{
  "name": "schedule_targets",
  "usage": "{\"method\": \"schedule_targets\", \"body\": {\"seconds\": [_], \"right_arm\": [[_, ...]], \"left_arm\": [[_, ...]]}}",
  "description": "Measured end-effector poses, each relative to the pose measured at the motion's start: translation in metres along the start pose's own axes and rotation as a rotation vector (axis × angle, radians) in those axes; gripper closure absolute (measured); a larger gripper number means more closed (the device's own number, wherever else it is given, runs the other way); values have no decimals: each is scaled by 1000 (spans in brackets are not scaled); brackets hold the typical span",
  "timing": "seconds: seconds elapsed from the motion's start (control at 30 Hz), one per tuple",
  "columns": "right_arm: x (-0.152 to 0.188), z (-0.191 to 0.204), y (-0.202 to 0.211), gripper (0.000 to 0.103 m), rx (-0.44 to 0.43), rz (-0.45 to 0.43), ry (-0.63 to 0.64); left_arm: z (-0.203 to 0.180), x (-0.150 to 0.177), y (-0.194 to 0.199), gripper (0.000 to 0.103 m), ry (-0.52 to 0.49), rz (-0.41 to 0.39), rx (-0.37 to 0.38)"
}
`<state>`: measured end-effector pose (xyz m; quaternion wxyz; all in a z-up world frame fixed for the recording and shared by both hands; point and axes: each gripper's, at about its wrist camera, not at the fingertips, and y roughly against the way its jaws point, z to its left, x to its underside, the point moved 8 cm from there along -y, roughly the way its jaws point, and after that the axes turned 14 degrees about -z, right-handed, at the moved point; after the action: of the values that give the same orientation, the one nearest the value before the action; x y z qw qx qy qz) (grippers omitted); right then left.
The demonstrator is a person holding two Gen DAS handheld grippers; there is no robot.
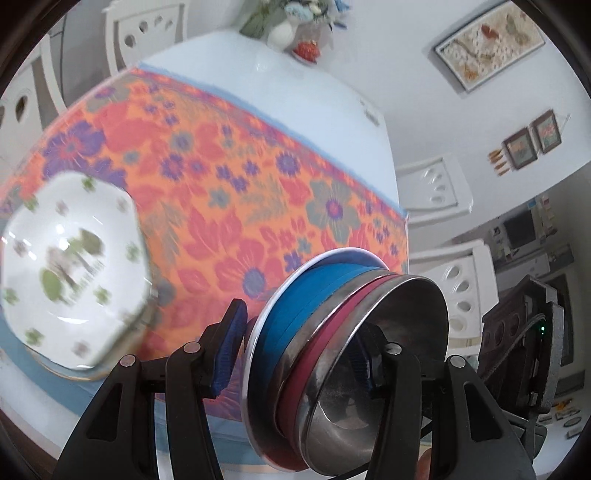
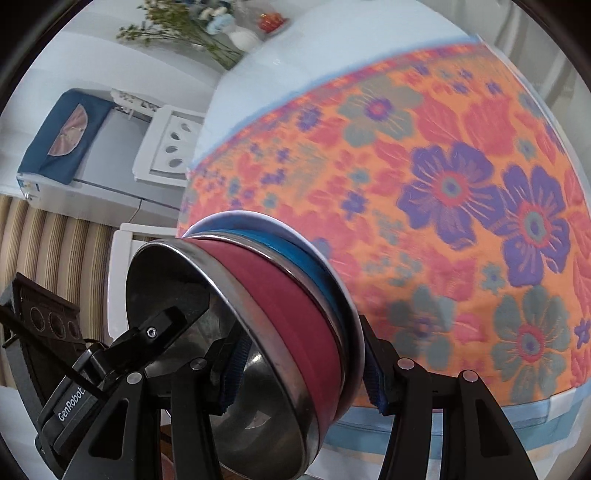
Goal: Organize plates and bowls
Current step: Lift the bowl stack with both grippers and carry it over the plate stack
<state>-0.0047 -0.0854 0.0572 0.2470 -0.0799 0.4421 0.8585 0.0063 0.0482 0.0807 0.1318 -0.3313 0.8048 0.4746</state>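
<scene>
Both grippers hold one stack of bowls and plates, tilted on its side above the table: a steel bowl (image 1: 373, 369) in a maroon bowl (image 1: 321, 354), then a blue bowl (image 1: 314, 295) and a white plate (image 1: 251, 354). My left gripper (image 1: 299, 350) is shut across the stack's rim, one pad (image 1: 231, 350) behind the plate. My right gripper (image 2: 299, 373) grips the opposite rim of the same stack (image 2: 291, 314), one pad (image 2: 373, 376) behind the plate. A white hexagonal bowl (image 1: 70, 266) with green flowers sits on the table at left.
The table wears an orange floral cloth (image 1: 229, 177) over a pale blue cover (image 1: 295, 88). A flower vase (image 1: 284, 29) and a red item (image 1: 306, 50) stand at the far end. White chairs (image 1: 465, 280) surround the table. The cloth also fills the right wrist view (image 2: 443, 184).
</scene>
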Motion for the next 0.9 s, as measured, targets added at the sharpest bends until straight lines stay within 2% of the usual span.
{"method": "schedule_targets", "body": {"seconds": [0.2, 0.33, 0.47, 0.7, 0.9], "right_arm": [[5, 77, -18, 50, -23, -19, 54], [21, 121, -46, 50, -32, 10, 77], [39, 149, -79, 50, -20, 58, 98], [68, 151, -126, 50, 52, 133, 62], [81, 139, -149, 50, 131, 172, 16]], "left_arm": [[49, -47, 44, 55, 22, -62, -6], [90, -67, 61, 55, 55, -89, -27], [134, -75, 64, 55, 90, -75, -53], [188, -66, 45, 55, 118, 22, -67], [207, -56, 26, 55, 117, 112, -51]]}}
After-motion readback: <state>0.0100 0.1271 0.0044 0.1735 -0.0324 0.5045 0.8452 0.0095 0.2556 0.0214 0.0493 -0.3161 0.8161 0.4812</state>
